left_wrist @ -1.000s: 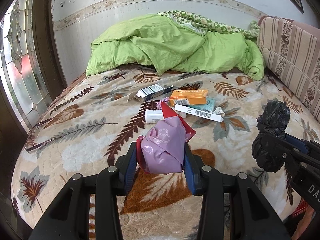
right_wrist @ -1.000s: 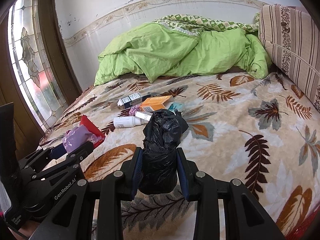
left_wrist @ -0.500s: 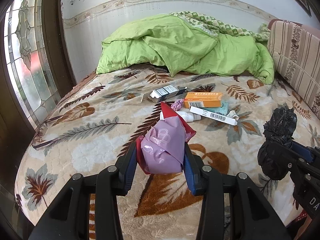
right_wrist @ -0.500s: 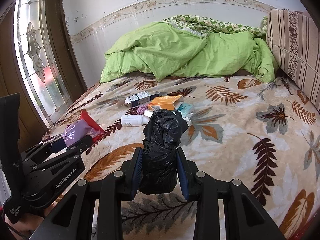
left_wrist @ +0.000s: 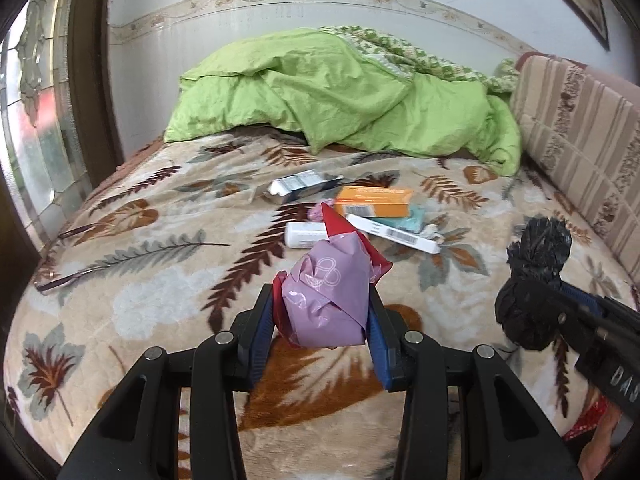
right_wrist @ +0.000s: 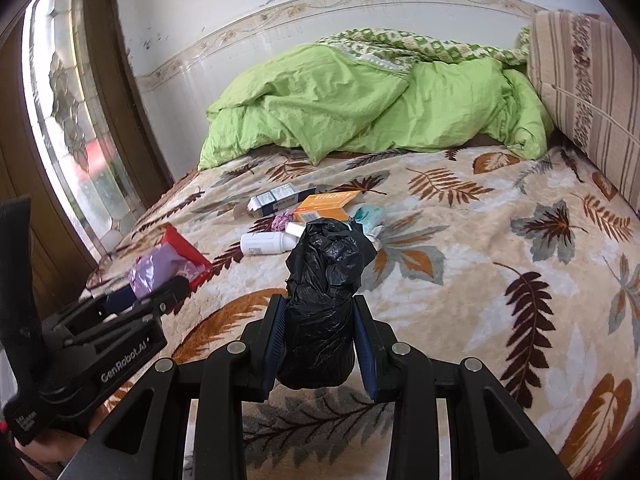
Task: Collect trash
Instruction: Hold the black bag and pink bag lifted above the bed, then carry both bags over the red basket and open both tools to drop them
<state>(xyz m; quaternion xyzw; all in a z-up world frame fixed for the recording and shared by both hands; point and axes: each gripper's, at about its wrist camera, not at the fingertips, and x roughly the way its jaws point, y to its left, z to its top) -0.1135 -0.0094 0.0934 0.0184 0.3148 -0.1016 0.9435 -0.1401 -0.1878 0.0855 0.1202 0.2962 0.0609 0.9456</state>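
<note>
My left gripper [left_wrist: 322, 312] is shut on a purple and red plastic wrapper bundle [left_wrist: 328, 292], held above the bed; it also shows in the right wrist view [right_wrist: 160, 266]. My right gripper [right_wrist: 320, 320] is shut on a crumpled black plastic bag [right_wrist: 324, 300], which also shows in the left wrist view [left_wrist: 532, 276]. Ahead on the leaf-patterned blanket [left_wrist: 160, 264] lies a cluster of trash: an orange box [left_wrist: 374, 202], a dark carton [left_wrist: 304, 184], a white bottle [left_wrist: 306, 235], a white barcode strip box [left_wrist: 394, 234], a teal packet [right_wrist: 368, 214] and a small pink scrap [right_wrist: 282, 218].
A rumpled green duvet [left_wrist: 344, 96] lies at the head of the bed by the wall. A striped cushion [left_wrist: 580, 140] lines the right side. A stained-glass door [right_wrist: 68, 120] stands at the left.
Both grippers have drawn back and shifted slightly, so the trash cluster sits a little farther off and more to the right. Both still hold their bundles.
</note>
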